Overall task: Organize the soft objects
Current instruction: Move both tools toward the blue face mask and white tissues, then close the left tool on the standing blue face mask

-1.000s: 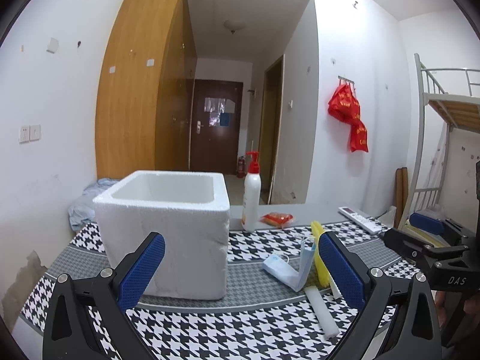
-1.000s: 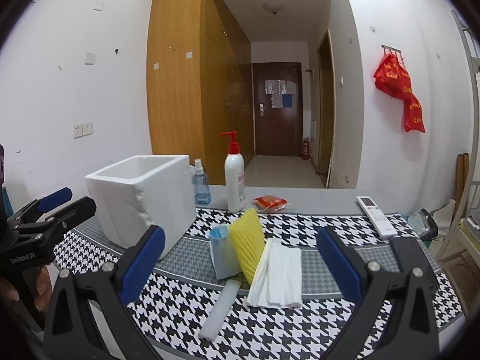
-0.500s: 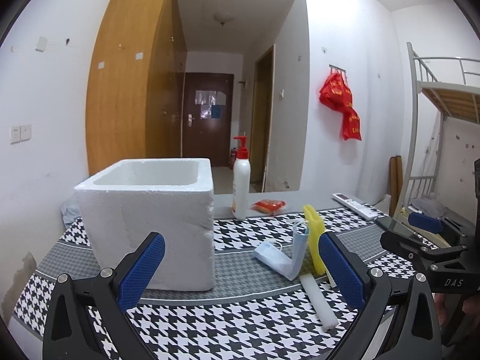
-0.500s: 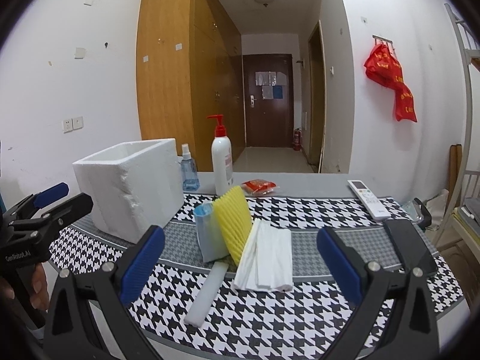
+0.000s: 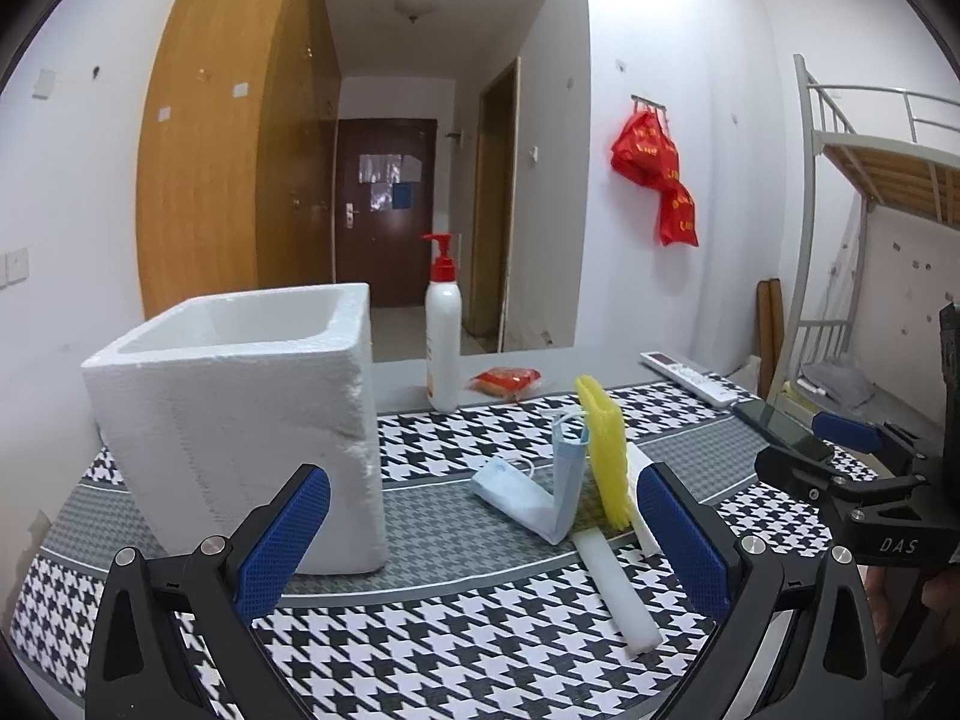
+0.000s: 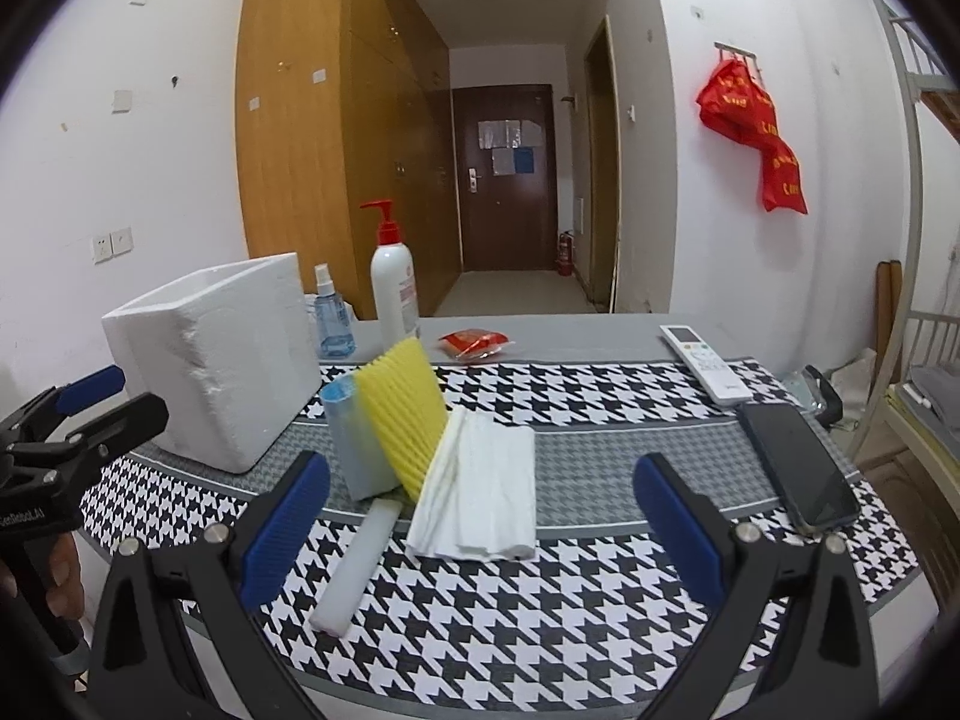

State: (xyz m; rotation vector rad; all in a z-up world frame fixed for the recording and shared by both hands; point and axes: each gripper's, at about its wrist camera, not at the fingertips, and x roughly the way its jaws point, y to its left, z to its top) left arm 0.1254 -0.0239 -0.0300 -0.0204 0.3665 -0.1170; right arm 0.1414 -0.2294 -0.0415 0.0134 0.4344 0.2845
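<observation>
Fingers (image 5: 282,534) of the left gripper (image 5: 480,540) and the right gripper (image 6: 480,528) are spread wide, holding nothing, above the worktop (image 6: 600,480); the yellow sponge (image 6: 402,414), blue face mask (image 5: 540,498), folded white cloth (image 6: 486,504) and white foam stick (image 6: 354,564) lie clustered beside the styrofoam box (image 5: 240,408)

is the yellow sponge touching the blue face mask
Touching. In the right wrist view the yellow sponge leans directly against the upright blue face mask, with no gap visible between them.
</observation>
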